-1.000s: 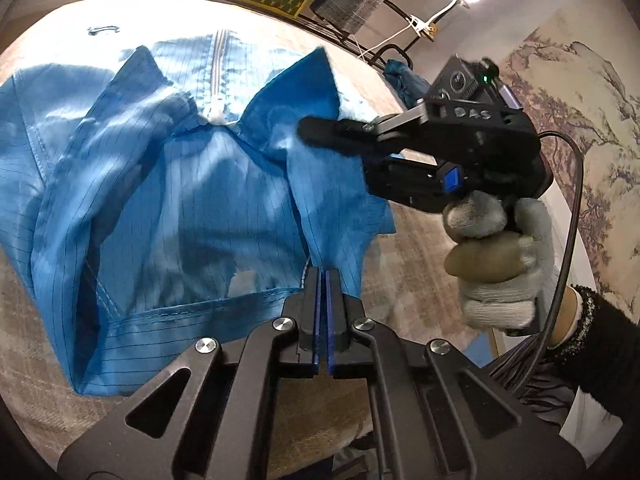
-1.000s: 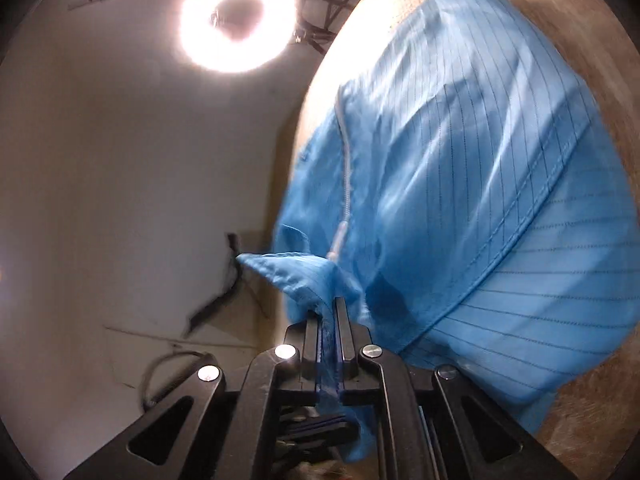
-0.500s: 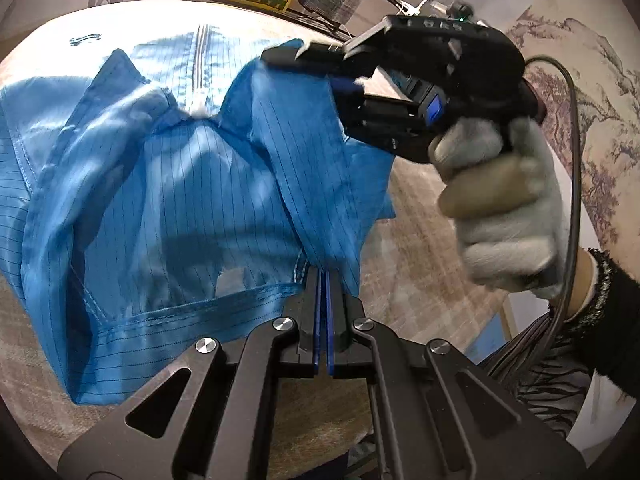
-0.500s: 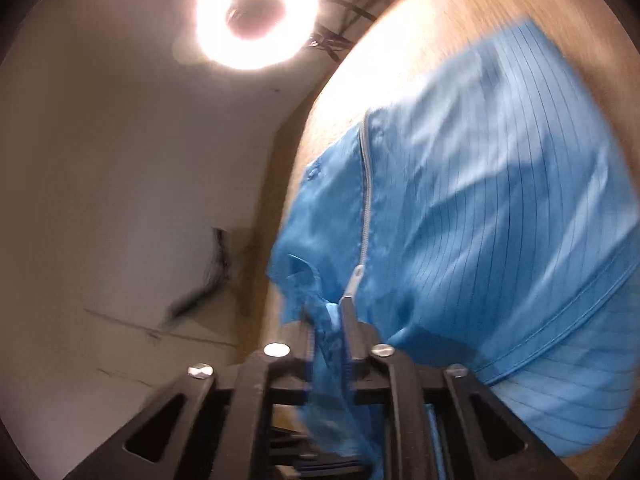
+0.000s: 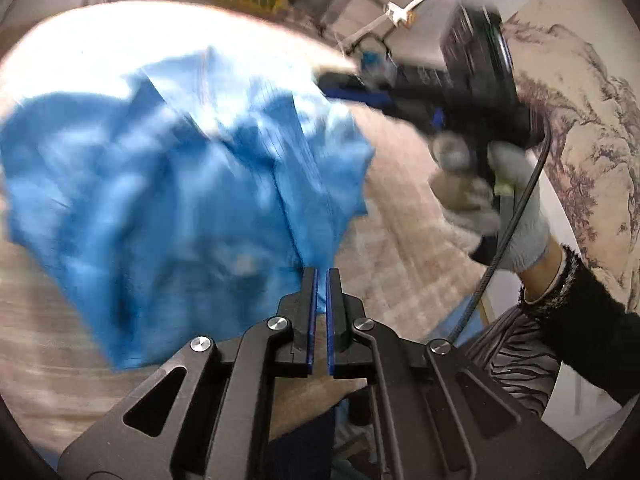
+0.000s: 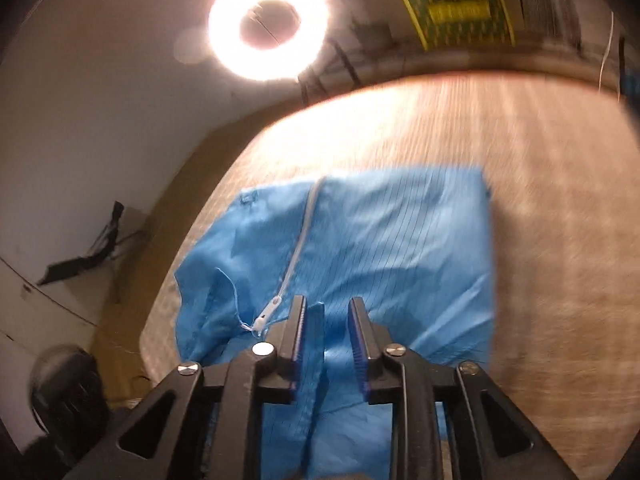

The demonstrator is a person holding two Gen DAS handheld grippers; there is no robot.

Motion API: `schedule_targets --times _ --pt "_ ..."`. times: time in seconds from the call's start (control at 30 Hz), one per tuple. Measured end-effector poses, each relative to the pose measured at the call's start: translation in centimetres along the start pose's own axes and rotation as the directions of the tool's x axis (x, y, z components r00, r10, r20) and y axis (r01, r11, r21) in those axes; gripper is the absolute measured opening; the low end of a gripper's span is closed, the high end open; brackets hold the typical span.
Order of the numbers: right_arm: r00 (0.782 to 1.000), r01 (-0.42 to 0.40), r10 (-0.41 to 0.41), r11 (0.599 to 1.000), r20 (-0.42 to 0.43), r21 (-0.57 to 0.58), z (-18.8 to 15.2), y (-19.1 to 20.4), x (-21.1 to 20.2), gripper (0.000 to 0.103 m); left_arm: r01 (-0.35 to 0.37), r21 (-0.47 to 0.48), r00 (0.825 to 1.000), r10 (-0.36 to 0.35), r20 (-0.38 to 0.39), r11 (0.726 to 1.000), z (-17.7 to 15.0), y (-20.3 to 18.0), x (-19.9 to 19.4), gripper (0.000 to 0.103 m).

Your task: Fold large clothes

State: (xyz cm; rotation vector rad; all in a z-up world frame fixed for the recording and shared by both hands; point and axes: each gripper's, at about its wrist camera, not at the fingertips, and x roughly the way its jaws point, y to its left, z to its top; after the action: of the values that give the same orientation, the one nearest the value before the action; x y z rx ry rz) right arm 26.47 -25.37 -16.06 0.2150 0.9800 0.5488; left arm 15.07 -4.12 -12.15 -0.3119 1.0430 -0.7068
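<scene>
1. We are looking at a blue garment lying crumpled on a pale woven tabletop, its white zipper facing up.
2. Our right gripper has just been opening; a fold of cloth is standing between its parted fingers, lying against one pad and clear of the other.
3. Our left gripper is showing a narrow empty gap, the garment's edge lying just beyond its tips.
</scene>
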Motion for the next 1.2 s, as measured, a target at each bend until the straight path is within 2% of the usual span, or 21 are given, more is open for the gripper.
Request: schedule_targets --times 0.07,0.1,0.13,0.23,0.3,0.37,0.4,0.43,0.5,0.57,0.63,0.73,0.8,0.87,0.93,1.1,1.2 --pt "0.999 -0.017 0.018 0.999 0.038 -0.033 -0.7 0.8 -1.4 0.026 -0.049 -0.035 0.996 0.052 0.078 0.998 0.4 2.0 -2.3 0.012" --pt "0.998 -0.03 0.033 0.998 0.05 -0.055 -0.9 1.4 -1.5 0.027 -0.064 -0.076 0.992 0.072 0.101 0.995 0.6 3.2 -3.1 0.018" --pt "0.998 -0.042 0.046 0.996 0.05 -0.081 -1.3 2.0 -1.3 0.028 -0.076 -0.135 0.989 0.092 0.115 0.988 1.1 4.9 -3.5 0.02" --pt "0.998 -0.07 0.07 0.994 -0.006 -0.081 -2.0 2.7 1.2 0.031 -0.109 -0.194 0.983 0.135 0.126 0.975 1.9 7.4 -3.4 0.02" --pt "0.996 -0.065 0.062 0.997 -0.059 -0.046 -2.8 1.9 3.0 0.032 -0.171 -0.201 0.978 0.191 0.084 0.965 2.1 8.9 -2.3 0.02" --pt "0.996 -0.005 0.0 0.998 -0.09 -0.06 -3.0 1.4 4.0 0.031 -0.204 -0.222 0.973 0.221 0.058 0.954 1.5 10.6 -1.7 0.02" --pt "0.991 0.074 -0.084 0.992 -0.101 -0.103 -3.1 1.4 4.8 0.029 -0.216 -0.226 0.972 0.232 0.046 0.95 1.0 11.0 -1.6 0.02" --pt "0.986 0.117 -0.13 0.985 -0.102 -0.124 -3.3 1.2 4.7 0.025 -0.232 -0.222 0.967 0.249 0.05 0.947 0.8 11.1 -2.0 0.02" --pt "0.982 0.15 -0.161 0.982 -0.097 -0.114 -3.2 1.1 4.2 0.027 -0.223 -0.215 0.968 0.243 0.071 0.951 0.4 10.7 -3.2 0.02" --pt "0.989 0.125 -0.133 0.986 -0.066 -0.109 -3.2 1.7 2.1 0.037 -0.199 -0.214 0.97 0.223 0.093 0.956 0.5 10.5 -4.6 0.02" --pt "0.994 0.1 -0.105 0.984 -0.027 -0.15 -3.8 3.3 -0.1 0.039 -0.195 -0.211 0.968 0.223 0.119 0.958 0.4 10.3 -5.4 0.028" --pt "0.996 0.088 -0.091 0.977 -0.007 -0.195 -5.1 5.1 -1.1 0.038 -0.213 -0.209 0.959 0.245 0.141 0.954 0.8 10.4 -6.2 0.029" --pt "0.995 0.096 -0.099 0.971 -0.003 -0.217 -5.4 5.7 -0.9 0.035 -0.228 -0.22 0.954 0.262 0.143 0.949 1.5 10.5 -6.0 0.029" --pt "0.988 0.15 -0.153 0.955 0.009 -0.256 -5.5 6.2 -0.3 0.033 -0.241 -0.215 0.952 0.274 0.137 0.946 2.7 10.7 -5.4 0.029" --pt "0.983 0.183 -0.183 0.948 0.023 -0.26 -5.3 5.1 -0.4 0.032 -0.267 -0.202 0.945 0.297 0.137 0.942 4.2 10.8 -4.9 0.029" --pt "0.973 0.219 -0.204 0.964 0.105 -0.154 -2.4 1.5 -2.1 0.033 -0.26 -0.201 0.937 0.298 0.184 0.944 8.3 12.3 -5.2 0.029" --pt "0.97 0.235 -0.224 0.964 0.095 -0.127 -1.2 0.1 -1.1 0.034 -0.332 -0.202 0.915 0.367 0.167 0.921 10.4 14.8 -3.8 0.029"
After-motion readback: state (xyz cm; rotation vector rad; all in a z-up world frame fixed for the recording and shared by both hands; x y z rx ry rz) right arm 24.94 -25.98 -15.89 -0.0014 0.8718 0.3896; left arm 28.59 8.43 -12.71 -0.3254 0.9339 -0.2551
